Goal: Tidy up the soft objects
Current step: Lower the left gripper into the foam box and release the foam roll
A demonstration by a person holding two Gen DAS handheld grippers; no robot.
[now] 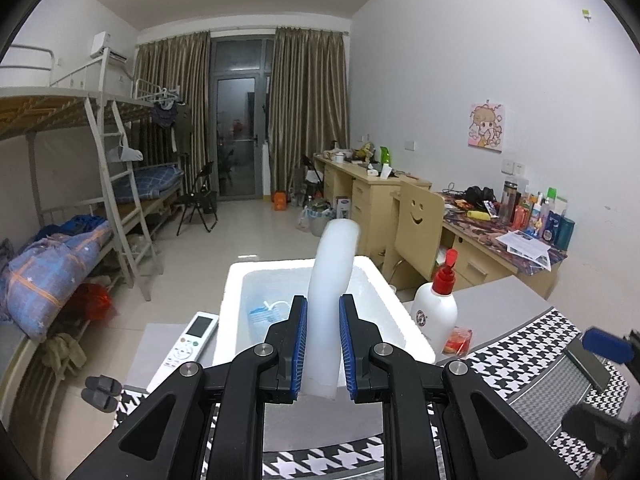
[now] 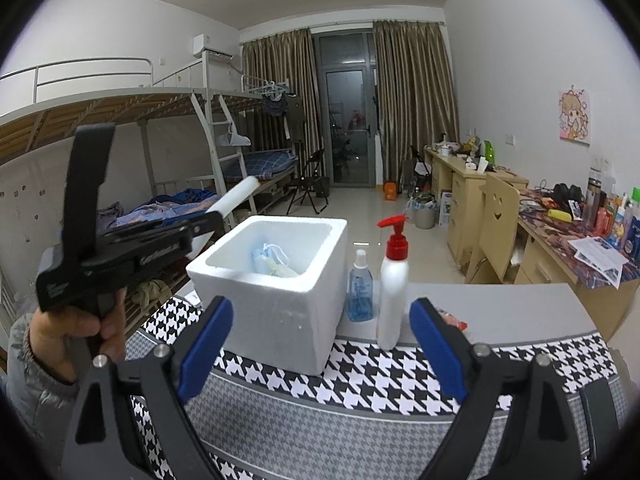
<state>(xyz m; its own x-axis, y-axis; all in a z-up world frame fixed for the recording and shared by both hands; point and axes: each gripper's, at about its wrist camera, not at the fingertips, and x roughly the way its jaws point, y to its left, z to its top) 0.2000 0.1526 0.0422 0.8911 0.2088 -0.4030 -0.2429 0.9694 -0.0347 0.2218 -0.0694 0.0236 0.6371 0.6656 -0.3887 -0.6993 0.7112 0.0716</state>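
Ahead of both hand-held grippers I see the counter [image 2: 500, 312], its near part covered by a houndstooth cloth [image 2: 360, 376], and on that cloth stands the white foam box [image 2: 280, 308], open at the top. It sits just in front of my right hand-held gripper [image 2: 320, 350] and straight ahead of my left hand-held gripper [image 1: 323, 344].

I judge the job partly done: some blue face masks [image 2: 270, 260] already lie inside the box. The piece in hand is a white foam strip [image 1: 330, 284], pinched between the blue pads of my left hand-held gripper and curving up and forward over the box opening, not yet inside it. Releasing it into the box looks like the step remaining for this item.

My right hand-held gripper has its jaws spread wide and carries nothing; I see no other soft thing waiting on the cloth near it.

To the right of the box stand a white pump bottle [image 2: 394, 292] with a red top and a small blue spray bottle [image 2: 361, 292]; beside the box on the left, from the left wrist view, lies a white remote control [image 1: 188, 340]. These are hard items, so I would leave them.
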